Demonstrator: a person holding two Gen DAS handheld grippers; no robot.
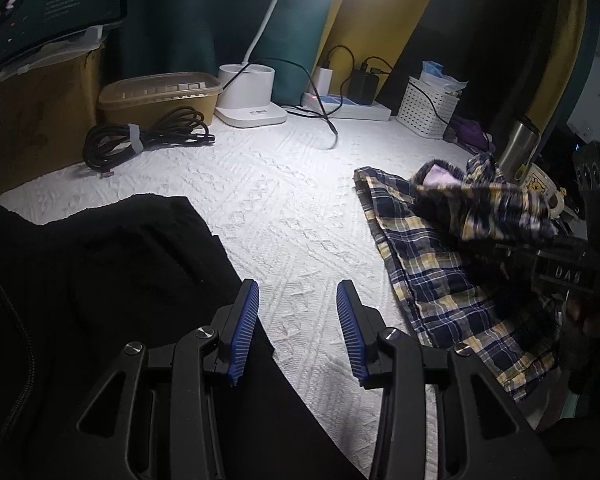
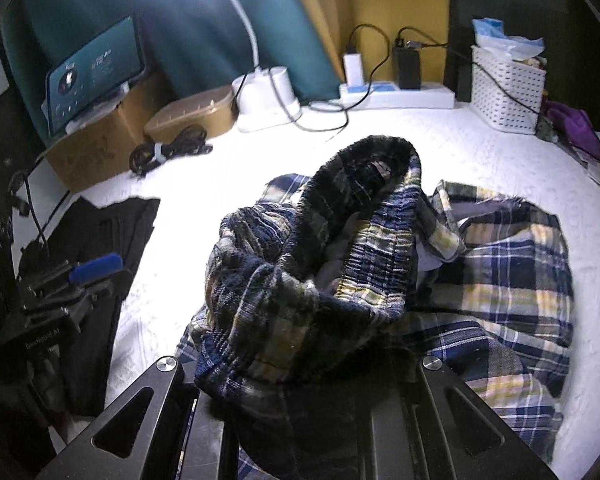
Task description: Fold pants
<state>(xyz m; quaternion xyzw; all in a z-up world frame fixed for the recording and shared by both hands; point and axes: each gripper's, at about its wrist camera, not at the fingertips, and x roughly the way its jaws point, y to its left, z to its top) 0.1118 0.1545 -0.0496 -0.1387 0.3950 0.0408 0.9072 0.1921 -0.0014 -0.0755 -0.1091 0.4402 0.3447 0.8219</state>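
The plaid pants (image 1: 452, 280) lie on the white textured cover (image 1: 283, 208) at the right, partly spread flat. My right gripper (image 1: 516, 246) is shut on a bunched part of the pants near the gathered waistband and holds it above the rest. In the right wrist view that bunch (image 2: 320, 248) fills the middle and hides the right gripper's fingertips (image 2: 300, 376). My left gripper (image 1: 297, 292) hovers open over the bare cover, blue pads (image 1: 245, 332) apart with nothing between them, left of the pants. The left gripper (image 2: 95, 266) also shows at the left edge of the right wrist view.
A black garment (image 1: 107, 280) lies at the left under the left gripper's arm. Along the back stand a brown lidded box (image 1: 159, 96), a coiled black cable (image 1: 147, 136), a white lamp base (image 1: 247, 96), a power strip (image 1: 348, 106) and a white basket (image 1: 428, 106). A steel flask (image 1: 518, 144) and a mug (image 1: 540, 186) stand at the right.
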